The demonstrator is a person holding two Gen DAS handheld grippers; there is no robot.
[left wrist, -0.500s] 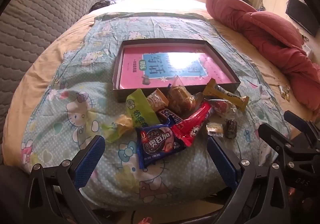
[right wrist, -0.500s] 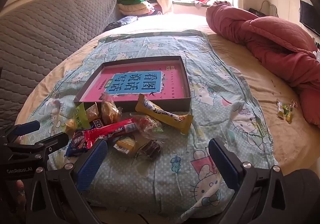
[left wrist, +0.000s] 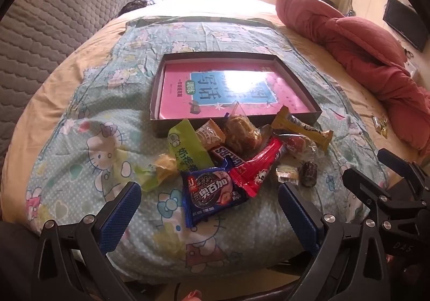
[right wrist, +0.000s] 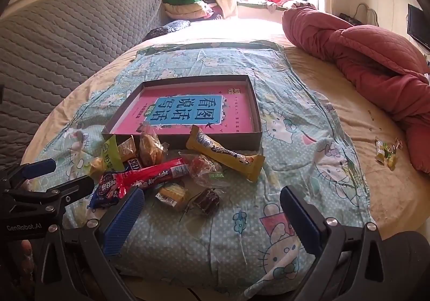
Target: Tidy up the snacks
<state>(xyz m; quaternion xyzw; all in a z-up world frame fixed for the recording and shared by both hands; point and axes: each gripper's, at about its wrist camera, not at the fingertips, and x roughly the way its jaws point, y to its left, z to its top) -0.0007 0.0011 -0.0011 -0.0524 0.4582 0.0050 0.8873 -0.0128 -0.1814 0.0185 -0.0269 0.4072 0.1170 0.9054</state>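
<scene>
Nearest us, our left gripper (left wrist: 209, 209) hangs with its blue pads spread as wide as they go, holding nothing and touching nothing; our right gripper (right wrist: 212, 217) is the same, wide apart and empty over the printed blanket (right wrist: 295, 140). Just beyond the left pads, at about twelve o'clock, lies the blue cookie packet (left wrist: 212, 193), the closest piece of the snack pile (left wrist: 242, 150), its long axis running roughly from seven to one o'clock, so it sits almost centred in that gripper's gap. From the right gripper the same pile lies toward eleven o'clock, with the small yellow candy (right wrist: 172, 195) and a dark wrapped sweet (right wrist: 207, 200) closest and the red stick pack (right wrist: 150, 177) slanting across. We judge the left hand better placed for the blue packet, the right for the small sweets. Farther off at twelve o'clock sits the open box (left wrist: 158, 102), a pink book (left wrist: 236, 91) lying flat inside, with the yellow bar (right wrist: 225, 154) just short of its near wall.
</scene>
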